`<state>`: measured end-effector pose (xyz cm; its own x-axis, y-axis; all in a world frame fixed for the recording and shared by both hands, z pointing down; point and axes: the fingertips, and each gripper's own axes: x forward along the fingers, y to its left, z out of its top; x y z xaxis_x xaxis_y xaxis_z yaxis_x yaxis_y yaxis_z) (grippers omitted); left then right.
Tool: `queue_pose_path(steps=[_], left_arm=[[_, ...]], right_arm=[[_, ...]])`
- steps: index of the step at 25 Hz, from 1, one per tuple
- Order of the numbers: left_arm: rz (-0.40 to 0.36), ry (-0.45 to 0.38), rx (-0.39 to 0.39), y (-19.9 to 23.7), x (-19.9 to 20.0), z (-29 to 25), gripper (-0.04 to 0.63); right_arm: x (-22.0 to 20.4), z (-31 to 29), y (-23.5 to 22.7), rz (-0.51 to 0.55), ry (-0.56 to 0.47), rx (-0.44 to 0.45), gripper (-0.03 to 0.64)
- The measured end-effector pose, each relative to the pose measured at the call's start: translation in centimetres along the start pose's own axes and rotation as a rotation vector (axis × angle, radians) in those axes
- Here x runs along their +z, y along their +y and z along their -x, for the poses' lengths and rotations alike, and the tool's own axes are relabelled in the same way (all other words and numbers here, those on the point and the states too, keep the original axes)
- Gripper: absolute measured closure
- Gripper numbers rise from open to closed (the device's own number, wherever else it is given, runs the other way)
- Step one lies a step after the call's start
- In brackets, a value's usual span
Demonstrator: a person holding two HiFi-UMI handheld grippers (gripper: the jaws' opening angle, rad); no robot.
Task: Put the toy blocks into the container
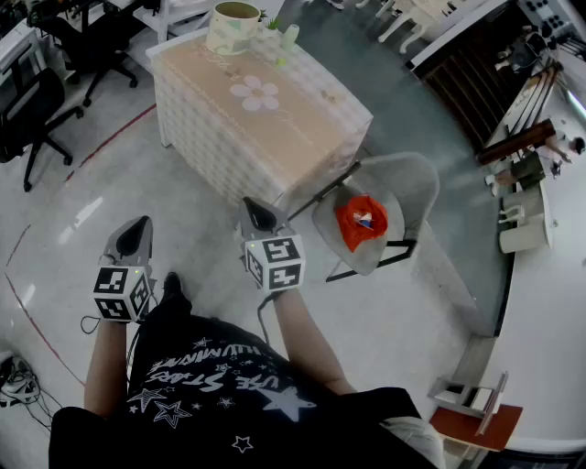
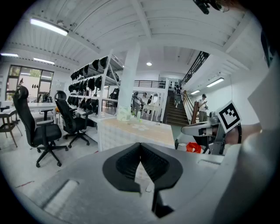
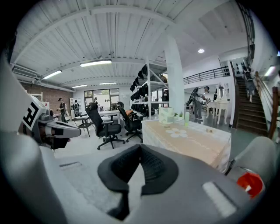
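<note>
I stand on the floor a few steps from a cloth-covered table (image 1: 293, 128). A pale round container (image 1: 233, 26) stands at its far corner, also seen in the left gripper view (image 2: 124, 114) and the right gripper view (image 3: 166, 116). An orange bundle (image 1: 360, 223) with small toy pieces in it lies on a grey chair (image 1: 412, 188) right of the table. My left gripper (image 1: 139, 226) is shut and empty, its pads meeting (image 2: 140, 146). My right gripper (image 1: 256, 209) is likewise shut with nothing in it (image 3: 140, 148). Both hang in the air, short of the table.
Black office chairs (image 1: 37, 101) stand at the far left. Cables (image 1: 14, 380) lie on the floor at my lower left. A dark staircase (image 1: 494, 82) and white furniture (image 1: 522, 229) are at the right. Small green items (image 1: 289, 37) sit beside the container.
</note>
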<state>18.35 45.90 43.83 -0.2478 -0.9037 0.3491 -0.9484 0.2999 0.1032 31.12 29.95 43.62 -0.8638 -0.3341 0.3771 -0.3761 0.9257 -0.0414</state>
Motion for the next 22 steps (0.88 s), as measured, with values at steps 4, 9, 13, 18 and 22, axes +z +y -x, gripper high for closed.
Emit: queue_pose_path(steps=[4,9,13,18,22], left_arm=[[0.004,0.005,0.001,-0.4,-0.3,0.9,0.586],[-0.013,-0.002,0.016,-0.2,0.2,1.3,0.586],[-0.013,0.009,0.013,-0.4,-0.3,1.4,0.586],[0.006,0.046,0.016,0.3,-1.8,1.3,0.586],[0.017,0.042,0.028,2.2,-1.5,0.2,0.586]], right_arm=[[-0.1,0.7,0.0,0.036,0.01,-0.003,0.614],[0.2,0.9,0.5,0.062,0.001,0.014,0.614],[-0.4,0.8,0.6,0.055,0.019,0.021,0.614],[-1.1,-0.2,0.6,0.03,0.029,0.016,0.614],[-0.9,-2.0,0.0,-0.002,0.019,0.003,0.614]])
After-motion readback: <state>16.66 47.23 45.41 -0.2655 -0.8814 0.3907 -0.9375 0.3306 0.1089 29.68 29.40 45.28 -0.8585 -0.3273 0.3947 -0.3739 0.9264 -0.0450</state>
